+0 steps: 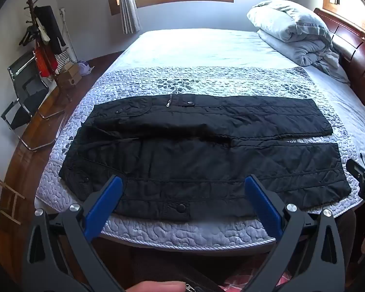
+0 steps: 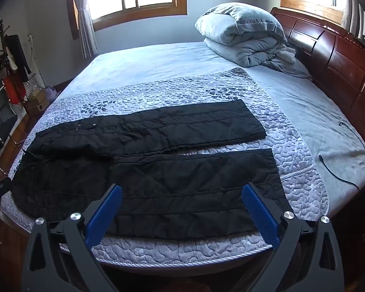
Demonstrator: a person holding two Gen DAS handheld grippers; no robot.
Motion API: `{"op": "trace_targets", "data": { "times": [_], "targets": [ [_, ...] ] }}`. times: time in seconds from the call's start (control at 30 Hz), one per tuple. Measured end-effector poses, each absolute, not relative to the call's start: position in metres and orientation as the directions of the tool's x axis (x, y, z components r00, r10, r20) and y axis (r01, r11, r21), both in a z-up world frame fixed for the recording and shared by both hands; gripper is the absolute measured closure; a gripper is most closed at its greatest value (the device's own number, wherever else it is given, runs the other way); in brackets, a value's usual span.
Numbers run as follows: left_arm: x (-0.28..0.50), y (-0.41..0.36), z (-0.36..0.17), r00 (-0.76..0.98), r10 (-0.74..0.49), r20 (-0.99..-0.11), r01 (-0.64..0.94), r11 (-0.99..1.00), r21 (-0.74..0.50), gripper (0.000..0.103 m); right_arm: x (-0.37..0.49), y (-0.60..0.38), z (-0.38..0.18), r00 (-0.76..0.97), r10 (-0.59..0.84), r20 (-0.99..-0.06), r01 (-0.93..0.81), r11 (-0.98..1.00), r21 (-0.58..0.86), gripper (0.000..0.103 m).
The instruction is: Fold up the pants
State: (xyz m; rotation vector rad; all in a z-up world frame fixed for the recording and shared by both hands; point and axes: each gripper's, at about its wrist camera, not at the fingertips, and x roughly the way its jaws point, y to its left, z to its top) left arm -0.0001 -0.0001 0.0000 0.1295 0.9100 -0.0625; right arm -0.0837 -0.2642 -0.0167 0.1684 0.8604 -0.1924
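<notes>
Left gripper (image 1: 183,182) and right gripper (image 2: 182,192), jaws spread wide and holding nothing, hover above the near edge of the bed (image 2: 182,250). The black pants (image 1: 194,150) lie flat on the quilt (image 1: 206,80), waist to the left, legs parted, presumably laid out for a lengthwise first fold.

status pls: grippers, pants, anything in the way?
Left gripper open, right gripper open, both empty, short of the bed edge. Black pants spread flat on quilted mat, unfolded, legs apart. Nothing on the pants.
</notes>
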Motion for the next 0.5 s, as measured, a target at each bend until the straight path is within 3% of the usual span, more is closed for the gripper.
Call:
{"op": "trace_targets", "data": {
  "times": [0.5],
  "targets": [
    [0.0029, -0.0023, -0.0009, 0.609, -0.001, -0.793, 0.115, 0.99, 0.087, 0.003, -0.082, -0.2641, -0.0187, 0.638, -0.101, -0.763, 0.24, 0.968, 0.072, 0.004]
  ]
}}
